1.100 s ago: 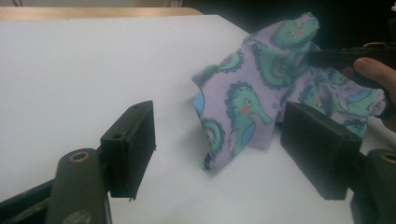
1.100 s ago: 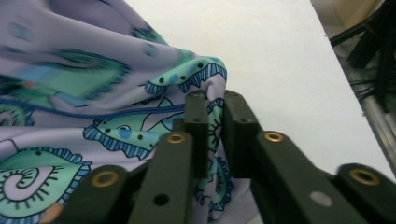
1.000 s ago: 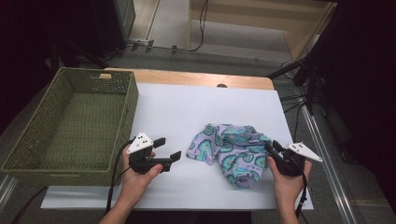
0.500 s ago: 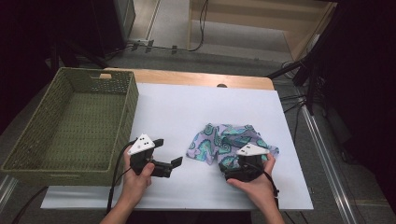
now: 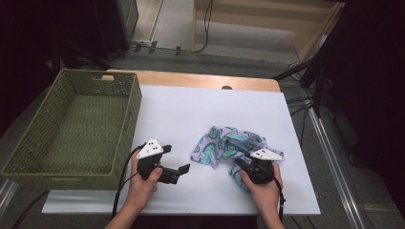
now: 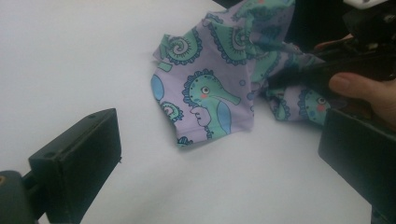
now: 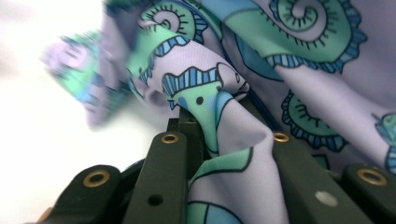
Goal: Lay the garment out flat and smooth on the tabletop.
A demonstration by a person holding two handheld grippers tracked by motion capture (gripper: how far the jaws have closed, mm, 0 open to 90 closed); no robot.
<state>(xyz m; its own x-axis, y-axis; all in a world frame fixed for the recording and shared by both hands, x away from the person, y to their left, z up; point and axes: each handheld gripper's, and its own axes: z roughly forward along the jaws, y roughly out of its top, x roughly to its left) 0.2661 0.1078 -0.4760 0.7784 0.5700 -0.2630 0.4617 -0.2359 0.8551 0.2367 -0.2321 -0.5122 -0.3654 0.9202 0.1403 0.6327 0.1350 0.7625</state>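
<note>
Seahorse-print cloth (image 5: 228, 145) is lying crumpled on the white table (image 5: 200, 109), toward its near right part, well apart from the green wicker basket (image 5: 71, 129) at the left. You are working your right gripper (image 5: 241, 160) into the near edge of the heap; its jaws have just been closing, and in the right gripper view a fold of the cloth (image 7: 224, 140) is bunching up between them, pinched. Your left gripper (image 5: 174, 164) is resting on the table just left of the cloth, jaws spread wide and holding nothing; in the left gripper view the nearest flap, the one with the seahorse (image 6: 210, 98), is lying flat in front of them.

Judging by the folds, this is thin, soft fabric: light, limp, probably a little slick. It is going to sag and trail from whichever point you are gripping, and a shallow bite on a single layer may be slipping out as you lift. You are likely better off taking a hem or corner deep between the pads. That flat flap facing your left gripper looks like the easiest second hold, if you are meaning to spread or carry it with both hands.
</note>
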